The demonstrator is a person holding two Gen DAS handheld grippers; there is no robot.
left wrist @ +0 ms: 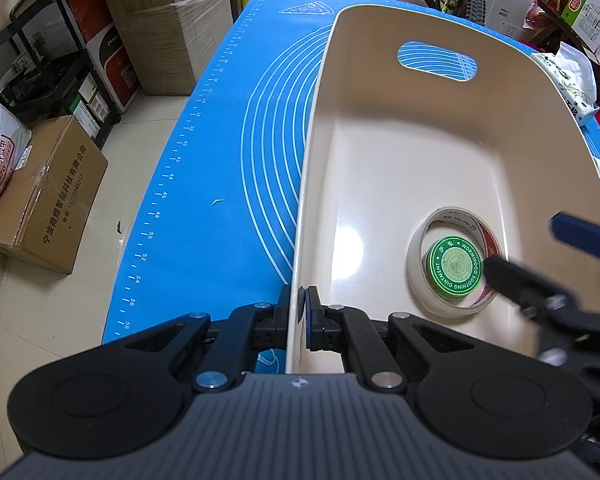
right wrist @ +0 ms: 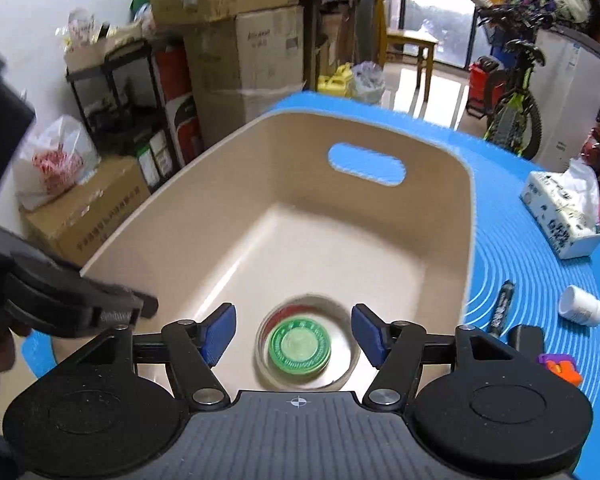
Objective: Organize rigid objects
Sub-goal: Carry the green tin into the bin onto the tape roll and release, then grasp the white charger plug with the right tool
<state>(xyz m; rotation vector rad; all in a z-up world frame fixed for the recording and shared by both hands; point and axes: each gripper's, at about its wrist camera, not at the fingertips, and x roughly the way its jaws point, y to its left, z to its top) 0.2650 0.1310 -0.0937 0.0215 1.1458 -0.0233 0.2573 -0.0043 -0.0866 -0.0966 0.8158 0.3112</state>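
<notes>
The green tin [left wrist: 455, 267] reads "WORMWOOD SOOTHING OINTMENT", sitting inside a tape roll [left wrist: 452, 258], perhaps clear; left gripper [left wrist: 299, 312] pinches the beige bin [left wrist: 380, 160] wall, right gripper [right wrist: 294, 334] spread wide.

Two wrist cameras, both close above the same beige plastic bin [left wrist: 380, 168].

The left wrist view looks forward along the bin's left wall, very near its rim, with the blue silicone mat [left wrist: 228, 184] at its left side. The right wrist view looks down into the bin [right wrist: 284, 216] from its near end. Both views share the bin's inside, where the round green tin [left wrist: 454, 267] [right wrist: 300, 345] lies inside the clear tape roll [left wrist: 418, 276] [right wrist: 350, 356].
</notes>
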